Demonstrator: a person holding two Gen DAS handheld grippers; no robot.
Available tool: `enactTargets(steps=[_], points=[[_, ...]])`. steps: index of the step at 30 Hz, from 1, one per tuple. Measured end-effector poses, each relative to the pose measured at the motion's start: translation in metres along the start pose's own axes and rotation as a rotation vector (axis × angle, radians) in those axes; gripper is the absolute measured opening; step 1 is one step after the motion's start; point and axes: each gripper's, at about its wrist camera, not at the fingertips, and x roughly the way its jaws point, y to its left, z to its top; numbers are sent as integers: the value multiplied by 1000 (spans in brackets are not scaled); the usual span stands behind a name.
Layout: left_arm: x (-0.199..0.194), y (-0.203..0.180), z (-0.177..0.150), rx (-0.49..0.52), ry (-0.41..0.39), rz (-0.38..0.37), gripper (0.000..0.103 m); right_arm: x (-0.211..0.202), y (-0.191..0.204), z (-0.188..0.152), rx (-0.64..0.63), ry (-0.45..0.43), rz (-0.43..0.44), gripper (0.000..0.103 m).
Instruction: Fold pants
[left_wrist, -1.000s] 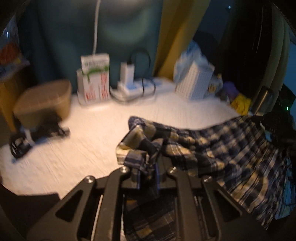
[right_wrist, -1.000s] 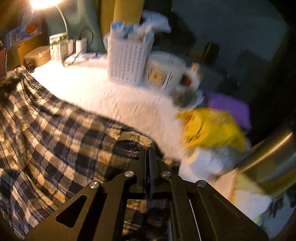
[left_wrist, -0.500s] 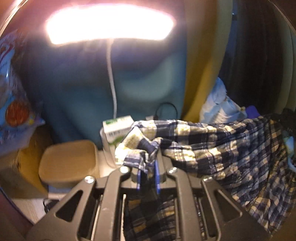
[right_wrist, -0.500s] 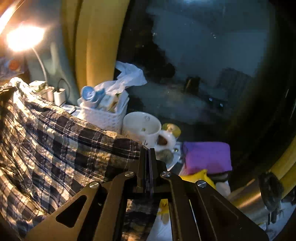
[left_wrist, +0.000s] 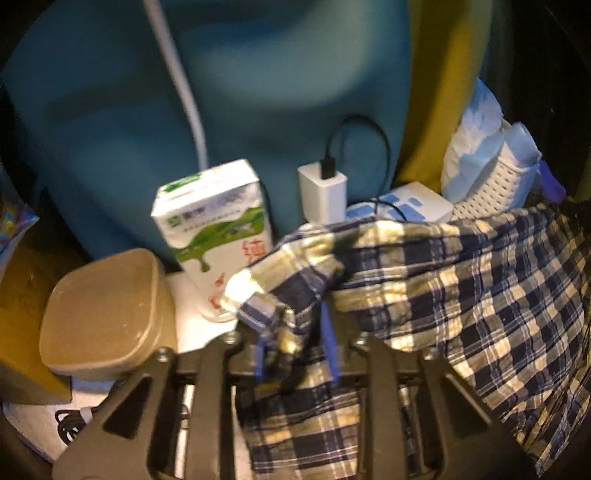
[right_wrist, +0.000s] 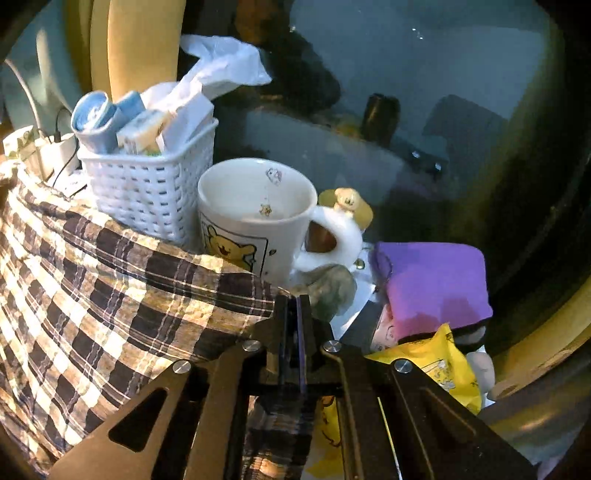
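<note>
a: left gripper, jaws opening. a bunched corner of the plaid pants sits between the blue pads, and a gap shows beside the cloth, so the pads no longer pinch it. the cloth drapes away to the right of the fingers and hangs below them.

b: what lies ahead of those fingers?

a: crowded. a milk carton just ahead and left, a tan lidded box further left, a white charger with its black cable straight ahead, a power strip ahead and right. the upper edge of the pants runs just in front of the charger and strip. a little bare white table top shows between box and carton.

b: right side?

a: right gripper, fingers nearly together, clamped on the pants' edge; the fabric spreads left of the fingers and hangs below them.

b: room there?

a: tight. the top edge of the cloth lies against the white basket and the bear mug, both just ahead and left of the tips. a purple pouch is right of the tips, a yellow packet beside the right finger.
</note>
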Motion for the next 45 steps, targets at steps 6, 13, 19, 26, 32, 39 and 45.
enactTargets(steps=[6, 13, 19, 26, 32, 39, 45], points=[[-30, 13, 0, -5, -46, 16, 85, -16, -3, -3, -13, -49, -4, 64], [-75, 25, -22, -5, -60, 32, 89, -76, 0, -16, -39, -113, 23, 64], [-126, 9, -70, -33, -74, -58, 89, -135, -1, -51, -52, -158, 74, 64], [-185, -23, -151, -86, -66, -174, 89, -170, -8, -122, -9, -132, 126, 64], [-208, -37, -213, -180, 16, -215, 89, -180, -23, -179, 92, -78, 163, 64], [-236, -57, -260, -280, 78, -277, 89, -190, -22, -208, 164, -75, 268, 64], [-246, -70, -280, -286, 110, -266, 89, -182, 2, -212, 94, -40, 268, 63]])
